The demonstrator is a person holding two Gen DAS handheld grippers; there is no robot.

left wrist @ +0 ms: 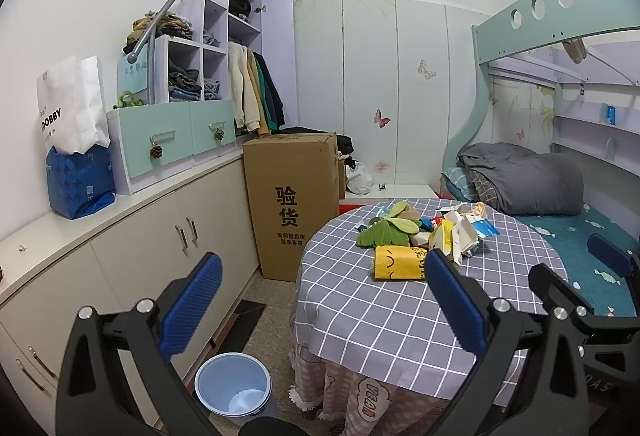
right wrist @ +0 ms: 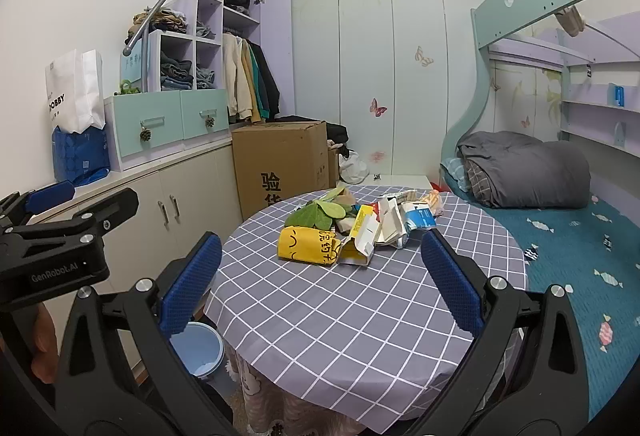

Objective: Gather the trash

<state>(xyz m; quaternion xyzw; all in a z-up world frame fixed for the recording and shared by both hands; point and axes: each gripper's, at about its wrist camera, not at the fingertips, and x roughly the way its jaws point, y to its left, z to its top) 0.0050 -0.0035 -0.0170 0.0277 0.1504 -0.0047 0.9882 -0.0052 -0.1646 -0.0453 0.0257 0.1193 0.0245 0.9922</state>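
Both claws spread wide, nothing between the pads. Left claw (left wrist: pixel 320 300) and right claw (right wrist: pixel 322 282) hover at the near edge of the table (right wrist: pixel 360 316), angled slightly down toward the trash pile (right wrist: pixel 380 228) heaped at the far side, well apart from either. Blue bin (left wrist: pixel 232 384) sits on the floor beside the table, likely the drop point.

The cardboard box (left wrist: pixel 294 196) bears large "验货" with "有问题拒收 联系客服" beneath. The white paper bag (left wrist: pixel 72 104) reads "DOBBY", and the left gripper (right wrist: pixel 60 212) body reads "GenRobot.AI"
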